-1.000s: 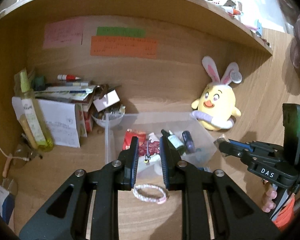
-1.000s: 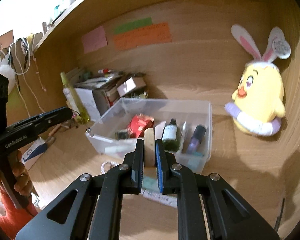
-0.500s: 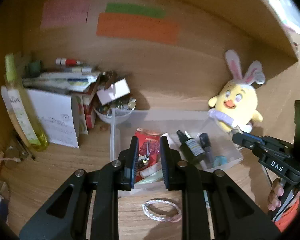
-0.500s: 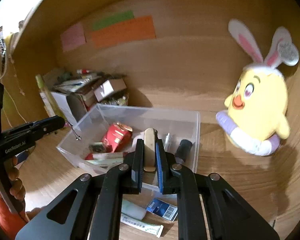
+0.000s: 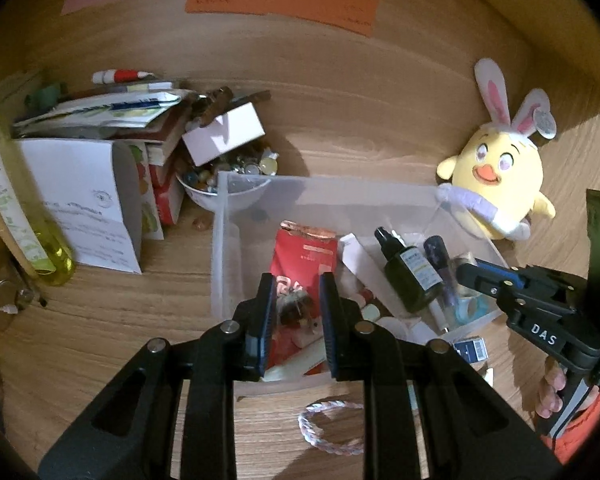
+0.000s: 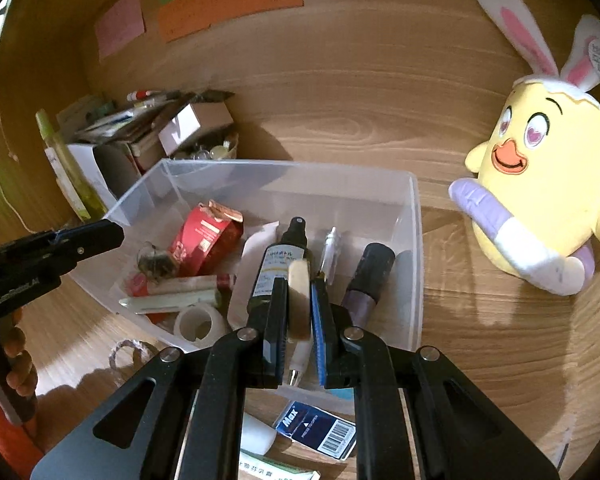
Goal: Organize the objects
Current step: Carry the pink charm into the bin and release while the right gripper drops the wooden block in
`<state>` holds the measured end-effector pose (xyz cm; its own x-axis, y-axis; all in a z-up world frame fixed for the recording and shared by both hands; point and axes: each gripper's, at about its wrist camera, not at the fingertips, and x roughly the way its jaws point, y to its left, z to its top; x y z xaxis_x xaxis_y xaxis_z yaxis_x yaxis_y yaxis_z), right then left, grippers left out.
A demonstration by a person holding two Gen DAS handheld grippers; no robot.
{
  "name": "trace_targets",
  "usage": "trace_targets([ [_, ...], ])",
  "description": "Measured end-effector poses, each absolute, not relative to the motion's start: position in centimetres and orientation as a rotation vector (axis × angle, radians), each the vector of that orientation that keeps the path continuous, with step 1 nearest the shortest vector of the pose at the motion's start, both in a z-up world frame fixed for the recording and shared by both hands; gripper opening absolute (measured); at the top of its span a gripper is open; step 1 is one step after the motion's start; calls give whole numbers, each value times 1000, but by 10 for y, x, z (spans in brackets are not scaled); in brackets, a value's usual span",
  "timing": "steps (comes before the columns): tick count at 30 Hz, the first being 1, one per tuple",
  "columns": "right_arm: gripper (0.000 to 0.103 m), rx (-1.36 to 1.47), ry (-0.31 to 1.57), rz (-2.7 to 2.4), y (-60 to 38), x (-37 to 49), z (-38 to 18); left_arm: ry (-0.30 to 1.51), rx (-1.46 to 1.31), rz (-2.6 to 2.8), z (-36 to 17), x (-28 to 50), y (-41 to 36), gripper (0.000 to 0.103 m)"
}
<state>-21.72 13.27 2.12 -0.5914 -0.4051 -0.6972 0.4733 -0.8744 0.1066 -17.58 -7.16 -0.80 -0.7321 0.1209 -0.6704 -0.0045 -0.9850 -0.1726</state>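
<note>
A clear plastic bin (image 5: 220, 240) (image 6: 416, 240) sits on the wooden desk. It holds a red packet (image 5: 306, 256) (image 6: 204, 236), a dark spray bottle (image 5: 408, 276) (image 6: 278, 260), a purple tube (image 6: 370, 280) and a tape roll (image 6: 198, 324). My right gripper (image 6: 299, 284) is shut on a flat beige stick (image 6: 299, 300) above the bin's near side. My left gripper (image 5: 296, 292) is open and empty over the bin's front, above a small dark bundle (image 5: 296, 308). A braided bracelet (image 5: 330, 426) lies on the desk in front of the bin.
A yellow chick plush (image 6: 540, 184) (image 5: 496, 184) sits right of the bin. A bowl of trinkets (image 5: 224, 184), stacked boxes and papers (image 5: 92, 192) and a yellow bottle (image 5: 16, 208) stand left. A blue Max box (image 6: 316, 432) and tubes lie in front.
Both grippers have moved forward and down over the bin. The right one still holds the stick. The left one stays open.
</note>
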Motion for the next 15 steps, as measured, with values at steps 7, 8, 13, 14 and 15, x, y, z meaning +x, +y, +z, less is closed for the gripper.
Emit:
trace_targets([
  [7,17,1033,139,-2427,131,-215,23,-230,-1097,2849,-2,-169,-65,45],
  [8,21,1032,137,-2424,131,-214,24,-228,-1088,2852,0,-167,-65,46],
  [13,33,993,136,-2433,133,-203,34,-223,-1041,2872,13,-153,-64,57],
  [14,37,979,140,-2437,134,-200,37,-219,-1027,2880,16,-149,-64,59],
  [15,39,963,144,-2442,135,-195,41,-214,-1017,2884,18,-146,-64,62],
])
